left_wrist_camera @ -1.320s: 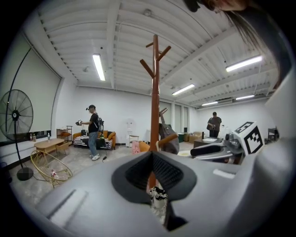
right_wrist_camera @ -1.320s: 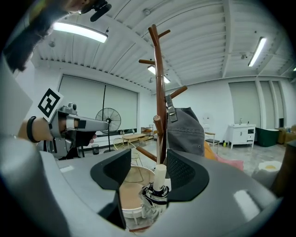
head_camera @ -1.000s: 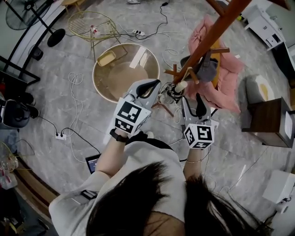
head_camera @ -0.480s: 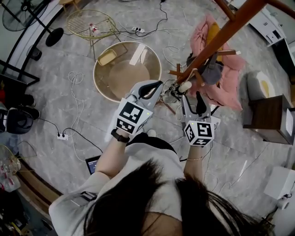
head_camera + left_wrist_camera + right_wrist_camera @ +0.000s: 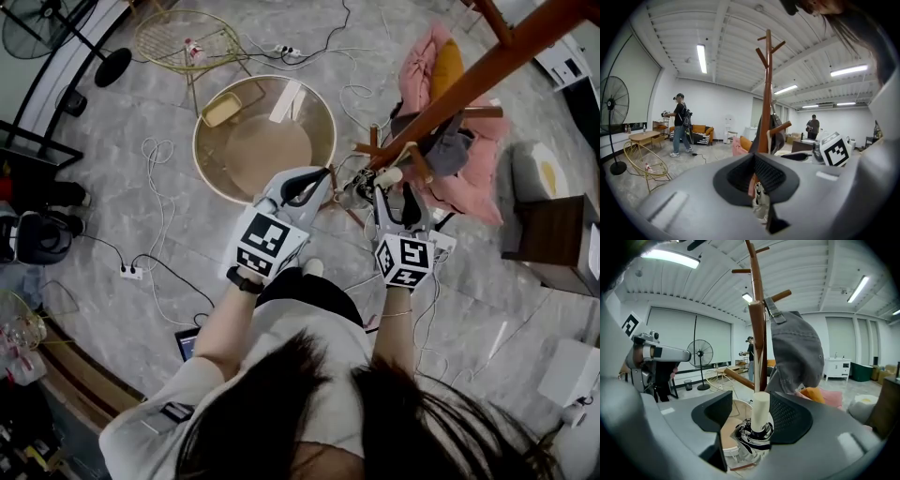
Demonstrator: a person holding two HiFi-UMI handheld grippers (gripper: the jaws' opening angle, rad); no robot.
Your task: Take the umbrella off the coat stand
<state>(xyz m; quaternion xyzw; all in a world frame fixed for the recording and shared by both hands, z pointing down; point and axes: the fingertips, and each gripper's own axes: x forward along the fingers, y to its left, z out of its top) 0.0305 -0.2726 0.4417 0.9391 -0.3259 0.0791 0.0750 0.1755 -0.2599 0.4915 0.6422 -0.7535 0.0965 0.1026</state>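
The brown wooden coat stand [image 5: 469,89] slants across the head view's top right. The folded black-and-white umbrella [image 5: 363,187] with a cream handle [image 5: 388,175] hangs low beside its pole. In the right gripper view the handle [image 5: 761,416] stands upright between the jaws of my right gripper [image 5: 751,404], which is open; the right jaw is close against it and the left jaw is apart. My left gripper [image 5: 323,175] sits just left of the umbrella, shut and holding nothing. A grey cap [image 5: 794,352] hangs on a peg of the stand [image 5: 757,310].
A round wooden table [image 5: 264,131] lies beyond the left gripper, with a gold wire chair [image 5: 183,42] behind it. Pink cloth and an orange cushion [image 5: 441,66] sit by the stand's base. Cables cross the floor. A dark side table [image 5: 553,248] is at the right. A person [image 5: 679,124] stands far off.
Both grippers have edged forward toward the stand. The cream handle now lies closer to the right gripper, between its jaws. The left gripper stays shut.
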